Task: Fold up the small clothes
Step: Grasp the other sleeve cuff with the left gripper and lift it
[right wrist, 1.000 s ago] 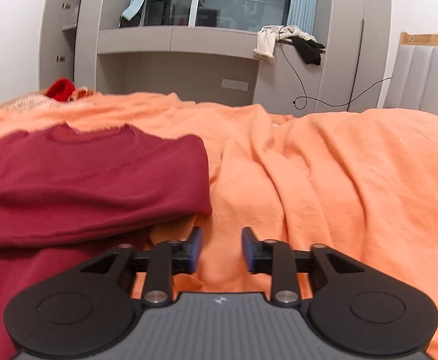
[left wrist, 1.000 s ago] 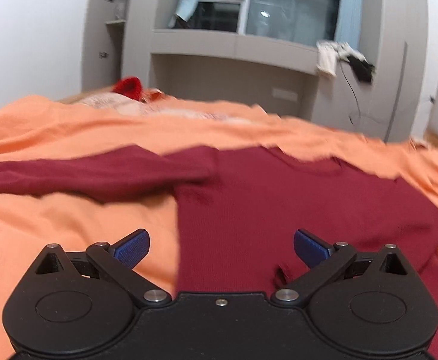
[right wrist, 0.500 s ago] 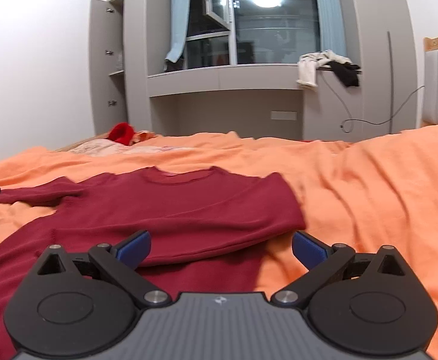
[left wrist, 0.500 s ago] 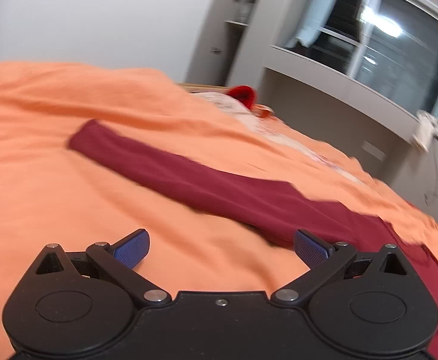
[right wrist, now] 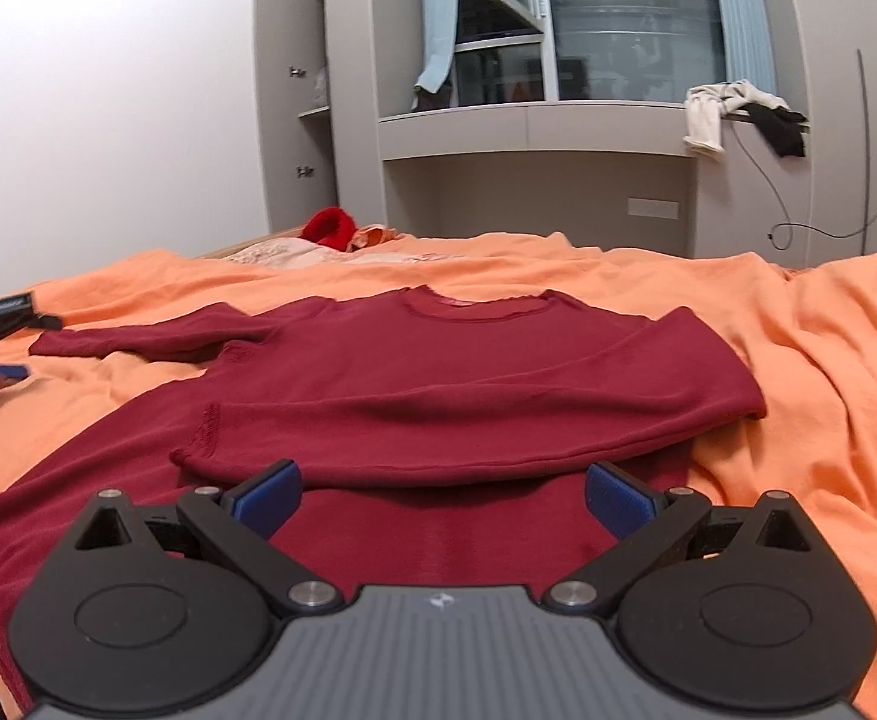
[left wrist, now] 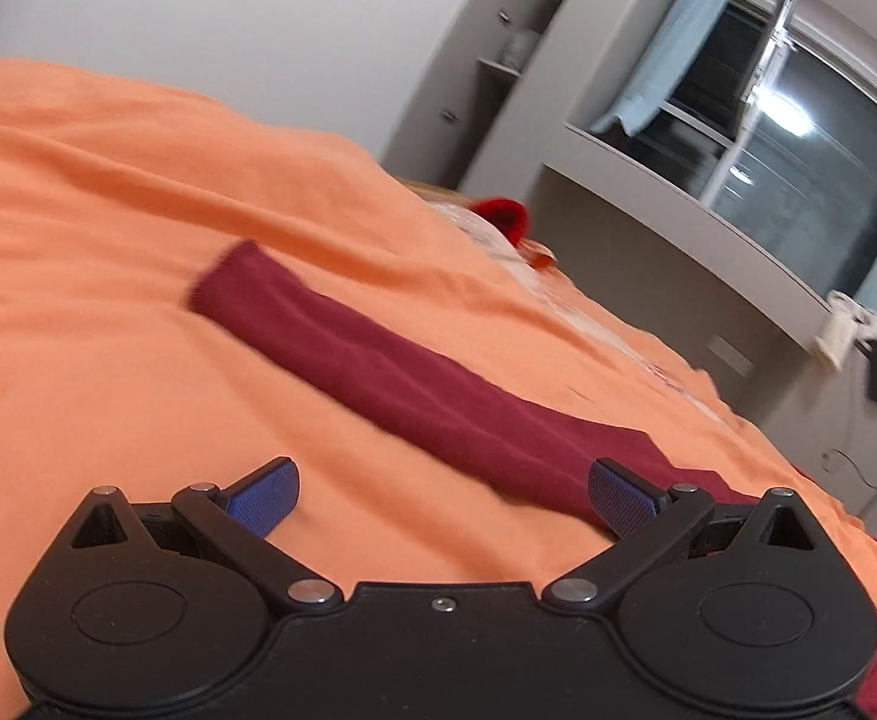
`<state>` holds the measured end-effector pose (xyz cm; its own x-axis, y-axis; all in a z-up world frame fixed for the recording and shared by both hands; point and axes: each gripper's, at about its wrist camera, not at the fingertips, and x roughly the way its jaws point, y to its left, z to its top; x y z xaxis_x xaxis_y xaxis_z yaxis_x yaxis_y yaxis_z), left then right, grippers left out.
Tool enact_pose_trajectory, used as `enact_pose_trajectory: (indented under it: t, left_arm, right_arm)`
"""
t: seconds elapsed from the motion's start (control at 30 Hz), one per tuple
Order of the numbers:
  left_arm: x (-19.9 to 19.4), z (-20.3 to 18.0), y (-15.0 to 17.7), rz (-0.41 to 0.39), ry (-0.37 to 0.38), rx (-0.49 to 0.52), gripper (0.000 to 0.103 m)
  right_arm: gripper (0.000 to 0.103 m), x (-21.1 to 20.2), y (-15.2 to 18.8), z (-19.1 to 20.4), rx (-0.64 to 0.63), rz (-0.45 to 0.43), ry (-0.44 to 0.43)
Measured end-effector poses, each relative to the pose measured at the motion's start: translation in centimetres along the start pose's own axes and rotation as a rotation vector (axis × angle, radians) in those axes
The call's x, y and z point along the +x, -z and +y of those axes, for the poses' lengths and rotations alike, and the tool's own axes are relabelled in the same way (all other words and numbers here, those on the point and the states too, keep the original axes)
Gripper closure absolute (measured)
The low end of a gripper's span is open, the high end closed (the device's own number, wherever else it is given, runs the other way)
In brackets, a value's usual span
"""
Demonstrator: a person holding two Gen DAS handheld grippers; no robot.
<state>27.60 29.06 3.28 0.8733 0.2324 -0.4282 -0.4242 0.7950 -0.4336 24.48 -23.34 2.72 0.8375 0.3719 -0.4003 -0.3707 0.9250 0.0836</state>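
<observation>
Right now your left tongs (left wrist: 441, 495) stand wide apart with nothing between the pads, and your right tongs (right wrist: 441, 498) have just been opening and also gape wide, empty, over the hem of the maroon sweater (right wrist: 438, 372). That sweater lies flat on the orange bedspread (right wrist: 798, 360), neck toward the window wall, with one sleeve already laid across the chest and the other sleeve (left wrist: 378, 372) stretched out toward your left side.

What the next move turns on is that outstretched sleeve. Seen from the left wrist, it runs as a long band slanting away from just inside the right-hand pad up to its cuff (left wrist: 228, 282), which lies farther out and to the left. So the long axis points away from the body of the sweater, and your left hand is the nearer one by far (the right sits back at the hem).

You would probably want to reach forward along the band to the cuff end, then carry it back over the chest.
</observation>
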Motion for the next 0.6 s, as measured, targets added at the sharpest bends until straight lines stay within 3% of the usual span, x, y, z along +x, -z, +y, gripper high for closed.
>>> enact_pose_trajectory:
  t: [0.13, 0.23, 0.47, 0.6]
  left_arm:
    - [3.0, 0.0, -1.7, 0.052, 0.021, -0.040, 0.001]
    - [5.9, 0.2, -2.1, 0.124, -0.011, -0.066, 0.001]
    - [7.3, 2.3, -2.9, -0.014, -0.144, -0.188, 0.007]
    - [7.6, 3.1, -3.6, -0.079, -0.226, -0.233, 0.026]
  right_arm:
    - [0.000, 0.7, 0.4, -0.4, 0.037, 0.032, -0.023]
    - [0.000, 1.1, 0.6, -0.8, 0.065, 0.062, -0.038]
    - [0.000, 2.2, 1.3, -1.3, 0.103, 0.109, -0.058]
    - [0.000, 1.9, 1.4, -1.7, 0.123, 0.100, -0.069]
